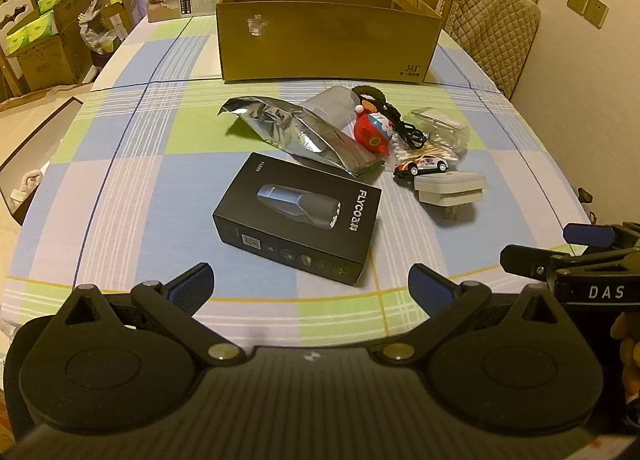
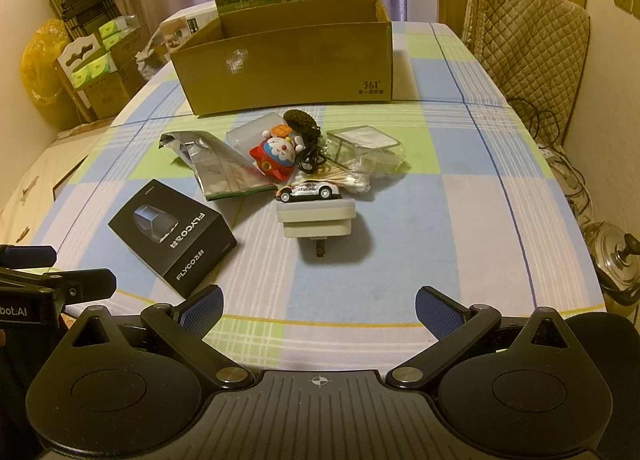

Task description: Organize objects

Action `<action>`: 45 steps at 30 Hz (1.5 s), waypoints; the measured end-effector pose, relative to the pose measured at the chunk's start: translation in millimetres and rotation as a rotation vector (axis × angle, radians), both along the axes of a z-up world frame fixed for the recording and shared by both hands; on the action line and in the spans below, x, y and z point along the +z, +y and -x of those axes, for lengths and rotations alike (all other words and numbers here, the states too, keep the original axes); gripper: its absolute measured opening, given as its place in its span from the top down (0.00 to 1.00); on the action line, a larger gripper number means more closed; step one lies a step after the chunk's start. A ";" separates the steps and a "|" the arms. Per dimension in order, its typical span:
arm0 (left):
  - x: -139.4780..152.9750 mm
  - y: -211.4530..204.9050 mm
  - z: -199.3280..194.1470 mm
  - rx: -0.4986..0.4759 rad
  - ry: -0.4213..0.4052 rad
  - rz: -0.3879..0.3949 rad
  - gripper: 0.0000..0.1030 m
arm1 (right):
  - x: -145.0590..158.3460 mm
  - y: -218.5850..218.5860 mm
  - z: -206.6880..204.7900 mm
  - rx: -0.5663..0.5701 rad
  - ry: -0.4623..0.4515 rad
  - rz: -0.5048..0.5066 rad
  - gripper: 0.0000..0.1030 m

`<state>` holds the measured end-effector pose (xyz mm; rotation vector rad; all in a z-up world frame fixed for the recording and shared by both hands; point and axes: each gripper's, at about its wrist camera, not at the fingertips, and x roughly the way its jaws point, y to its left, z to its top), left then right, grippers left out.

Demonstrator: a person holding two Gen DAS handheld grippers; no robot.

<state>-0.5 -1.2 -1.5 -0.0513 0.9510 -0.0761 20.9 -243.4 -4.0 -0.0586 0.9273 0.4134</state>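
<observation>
the job looks like it has not begun. the cardboard box (image 1: 326, 45) at the far side of the table (image 1: 120, 187) looks empty, though its floor is hidden. the black flyco box (image 1: 298, 217), silver bag (image 1: 296, 131), red toy (image 2: 274, 157), toy car (image 2: 310, 190), white plug (image 2: 316, 219) and clear case (image 2: 366, 149) all lie on the cloth. the left gripper (image 1: 310, 288) and right gripper (image 2: 318, 306) hang spread wide, holding nothing. everything is left to put away.
</observation>
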 end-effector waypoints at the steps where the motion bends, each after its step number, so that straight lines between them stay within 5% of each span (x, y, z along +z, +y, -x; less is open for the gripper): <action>1: -0.1 0.2 0.0 -0.001 0.001 0.001 0.01 | 0.0 0.0 0.0 0.000 0.000 0.000 0.03; 18: -1.1 5.2 -7.4 -0.096 -0.001 -0.015 0.01 | -3.2 -4.5 -2.4 0.017 0.002 0.003 0.03; 21: 4.8 7.6 -15.6 -0.233 -0.009 -0.034 0.01 | -2.3 -5.1 -6.3 0.051 -0.006 0.013 0.02; 24: 8.7 1.1 -22.1 -0.453 -0.038 -0.171 0.01 | 0.2 -4.9 -13.5 0.113 -0.017 0.025 0.03; 31: 7.1 -3.6 -42.5 -0.865 -0.098 -0.344 0.01 | 3.2 6.9 -38.5 0.292 -0.039 0.066 0.03; 36: -4.3 -0.9 -64.6 -1.006 -0.092 -0.355 0.02 | -6.4 19.2 -56.5 0.368 -0.033 0.114 0.03; 45: -36.0 0.4 -100.0 -1.153 0.007 -0.334 0.11 | -38.6 36.0 -88.5 0.319 0.050 0.135 0.15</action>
